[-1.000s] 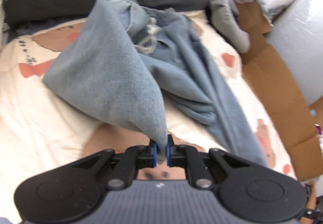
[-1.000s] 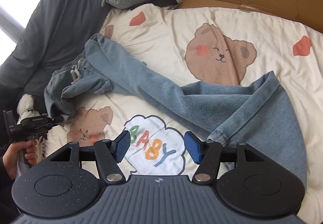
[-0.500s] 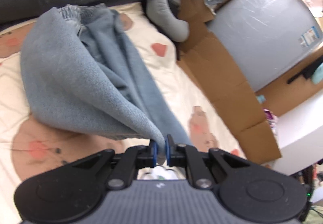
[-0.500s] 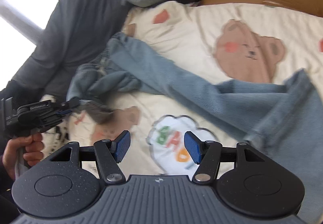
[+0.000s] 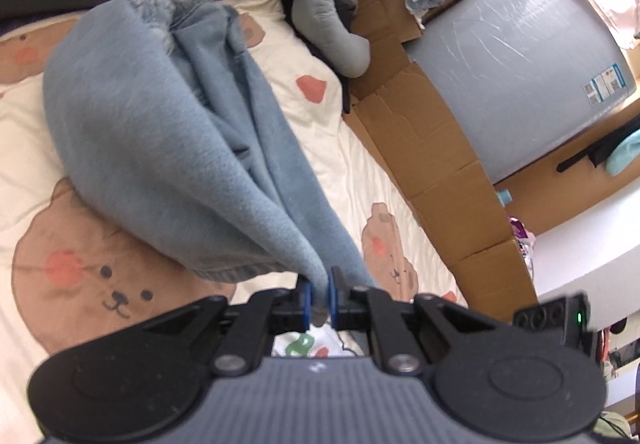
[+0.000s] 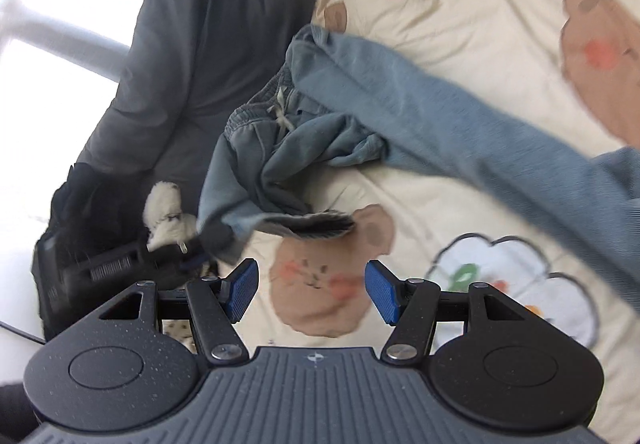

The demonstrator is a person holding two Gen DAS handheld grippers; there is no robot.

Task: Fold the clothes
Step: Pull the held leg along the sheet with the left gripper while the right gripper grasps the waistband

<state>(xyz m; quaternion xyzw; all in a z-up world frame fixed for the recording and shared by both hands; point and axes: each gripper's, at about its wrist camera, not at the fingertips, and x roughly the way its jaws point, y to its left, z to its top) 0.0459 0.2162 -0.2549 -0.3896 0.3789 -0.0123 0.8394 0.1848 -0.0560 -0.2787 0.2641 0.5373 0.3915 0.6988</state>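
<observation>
Blue-grey sweatpants [image 5: 168, 148] lie crumpled on a cream bedsheet printed with bears [image 5: 88, 284]. My left gripper [image 5: 318, 302] is shut on a pinch of the pants' fabric, which is lifted into a taut ridge toward the camera. In the right wrist view the same pants [image 6: 420, 124] stretch across the bed, waistband and drawstring [image 6: 280, 112] bunched at the left. The left gripper [image 6: 200, 248] appears there holding a hem corner. My right gripper [image 6: 311, 292] hovers open over a bear print, with nothing between its blue pads.
A dark grey pillow [image 6: 192, 44] lines the head of the bed. A grey neck pillow [image 5: 332, 16] and flattened cardboard [image 5: 432, 164] border the far side, next to a wrapped grey mattress [image 5: 516, 60]. A white plush toy [image 6: 168, 212] sits near the pillow.
The left gripper has pulled the held fabric along, swinging its view toward the cardboard side. The right gripper has shifted left toward the waistband, staying open.
</observation>
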